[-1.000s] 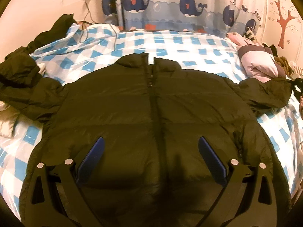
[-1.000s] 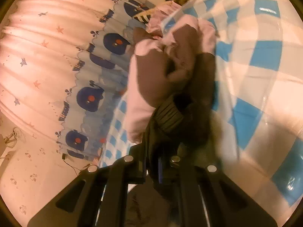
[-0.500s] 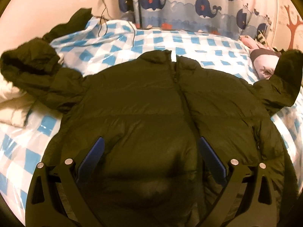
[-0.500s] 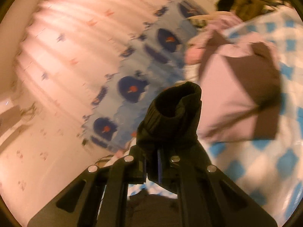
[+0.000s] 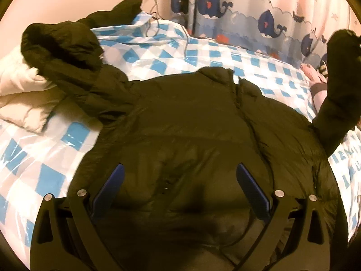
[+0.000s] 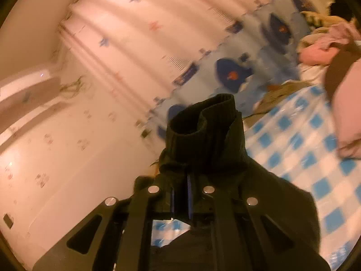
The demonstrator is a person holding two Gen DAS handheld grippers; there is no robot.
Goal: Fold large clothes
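While right gripper [image 6: 180,194] clamps cuff [image 6: 203,117] high for folding | left gripper [image 5: 180,194] gapes empty over jacket [image 5: 191,124] mid-bed [image 5: 203,52]

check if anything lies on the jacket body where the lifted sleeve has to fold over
Nothing visible does. The right gripper is shut on the sleeve cuff, held up off the bed. The jacket's chest lies bare and flat; the left gripper hangs open above its lower front, not touching.

Matt puffy jacket [image 5: 191,124], ribbed cuff [image 6: 203,122]
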